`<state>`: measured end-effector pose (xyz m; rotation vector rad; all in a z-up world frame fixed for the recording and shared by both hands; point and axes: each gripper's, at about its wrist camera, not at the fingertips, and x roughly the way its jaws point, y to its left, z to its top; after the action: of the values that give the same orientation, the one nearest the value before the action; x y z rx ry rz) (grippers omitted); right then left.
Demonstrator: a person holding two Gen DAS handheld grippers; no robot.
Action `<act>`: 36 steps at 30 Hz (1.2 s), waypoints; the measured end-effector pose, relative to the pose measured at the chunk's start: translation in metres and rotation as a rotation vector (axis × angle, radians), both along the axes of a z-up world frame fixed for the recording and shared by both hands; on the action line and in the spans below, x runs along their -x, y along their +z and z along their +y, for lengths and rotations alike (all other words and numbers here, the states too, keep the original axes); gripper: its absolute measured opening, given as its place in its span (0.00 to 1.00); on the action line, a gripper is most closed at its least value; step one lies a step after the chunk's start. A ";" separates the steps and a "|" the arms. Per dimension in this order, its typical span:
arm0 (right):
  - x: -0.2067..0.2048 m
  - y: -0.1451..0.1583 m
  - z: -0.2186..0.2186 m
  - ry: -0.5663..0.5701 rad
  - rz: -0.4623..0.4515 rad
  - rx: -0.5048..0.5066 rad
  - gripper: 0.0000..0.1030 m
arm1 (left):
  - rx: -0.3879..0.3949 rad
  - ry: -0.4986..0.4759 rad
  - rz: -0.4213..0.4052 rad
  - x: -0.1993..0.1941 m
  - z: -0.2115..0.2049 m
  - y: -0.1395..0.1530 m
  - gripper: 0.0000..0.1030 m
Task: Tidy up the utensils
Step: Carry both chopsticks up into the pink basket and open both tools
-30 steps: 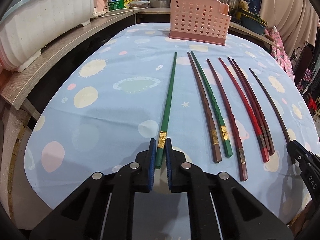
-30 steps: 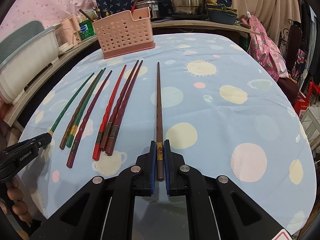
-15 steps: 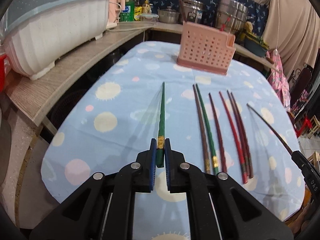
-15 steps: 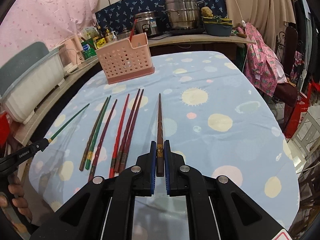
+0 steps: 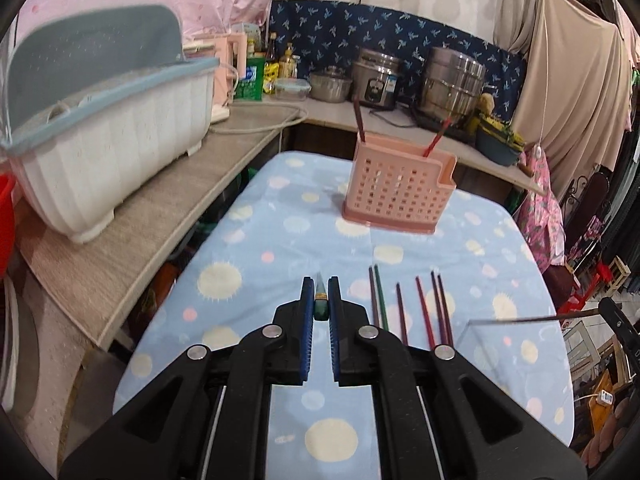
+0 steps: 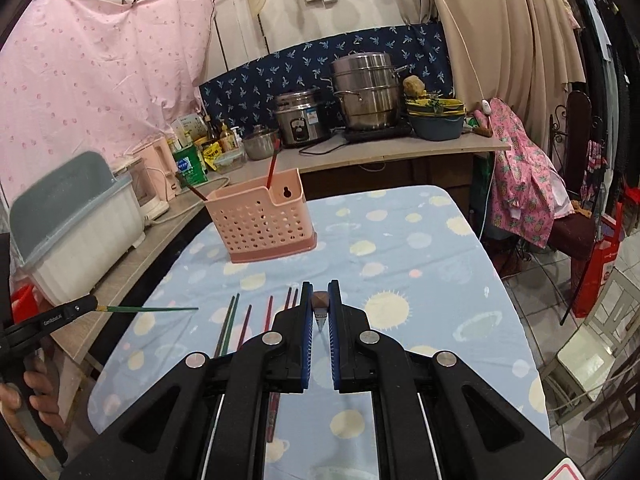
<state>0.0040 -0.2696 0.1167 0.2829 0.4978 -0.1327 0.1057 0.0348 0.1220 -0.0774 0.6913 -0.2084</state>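
Green chopstick (image 5: 321,303) sits clamped in the left gripper (image 5: 321,312), jaws closed on its thick end. In the left wrist view it's foreshortened to a stub, long axis running straight away from the lens; the right wrist view shows it (image 6: 148,309) roughly level, off the surface, tip pointing toward the middle of the surface. Right gripper (image 6: 320,314) has its jaws closed on a brown chopstick (image 6: 319,301), also seen end-on, so most of its length can't be made out; from the left wrist view it (image 5: 516,320) is a thin dark line, approx. level, above the surface near its right edge, slightly blurred. Six more chopsticks (image 5: 412,308) lie on the blue spotted cloth, side by side, long axes toward the pink basket (image 5: 396,190) near the far edge. Their near ends are hidden behind the gripper bodies. Two chopsticks (image 5: 436,138) stand tilted in the basket, lower parts hidden by its wall. Left hand (image 6: 36,396) is cut off at the frame edge.
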 end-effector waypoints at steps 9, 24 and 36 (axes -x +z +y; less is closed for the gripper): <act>-0.039 0.041 -0.009 0.019 -0.065 -0.003 0.07 | 0.018 -0.023 -0.072 -0.041 -0.017 0.051 0.06; -0.162 0.128 -0.015 0.082 -0.242 -0.082 0.07 | 0.109 -0.005 -0.313 -0.123 -0.059 0.167 0.06; -0.272 0.134 -0.005 0.091 -0.269 -0.082 0.07 | 0.099 0.067 -0.376 -0.215 -0.097 0.171 0.06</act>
<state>0.2755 -0.2749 0.2503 0.3515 0.2484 0.0151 0.3205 -0.0622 0.2930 -0.1515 0.3030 -0.1861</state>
